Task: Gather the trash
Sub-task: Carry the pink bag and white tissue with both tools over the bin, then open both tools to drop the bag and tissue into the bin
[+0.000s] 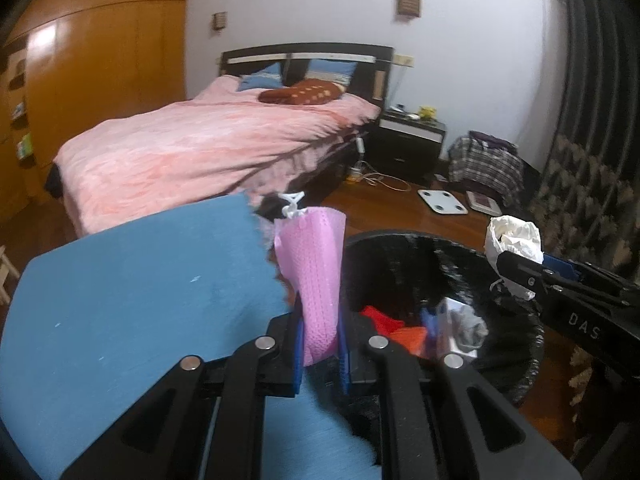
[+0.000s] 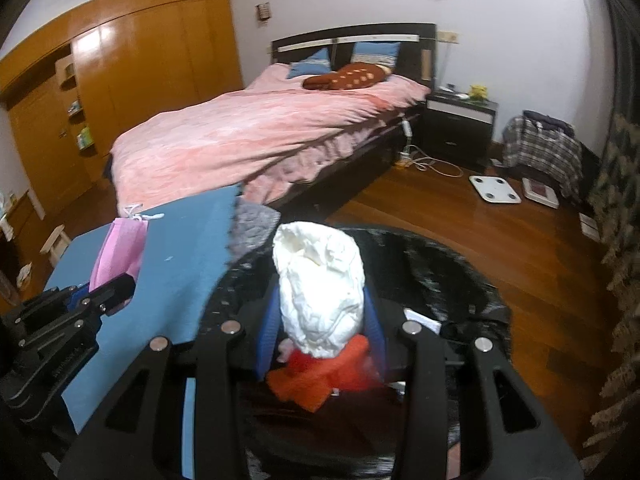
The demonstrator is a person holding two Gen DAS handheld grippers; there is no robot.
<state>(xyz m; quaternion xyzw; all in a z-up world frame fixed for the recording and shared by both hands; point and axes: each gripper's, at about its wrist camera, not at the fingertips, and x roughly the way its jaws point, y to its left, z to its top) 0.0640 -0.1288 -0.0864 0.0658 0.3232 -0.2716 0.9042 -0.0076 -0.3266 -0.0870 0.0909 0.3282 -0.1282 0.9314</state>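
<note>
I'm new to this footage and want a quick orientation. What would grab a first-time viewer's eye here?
Each gripper holds a piece of trash: the left gripper is shut on a pink face mask, and the right gripper clamps a crumpled white paper wad. Below them gapes a bin with a black bag liner, red and orange scraps already inside. Behind, a bed with a pink cover fills the room.

Bin (image 2: 460, 276) contents mostly hidden behind white wad (image 2: 320, 300); nightstand items (image 1: 412, 114) too small
</note>
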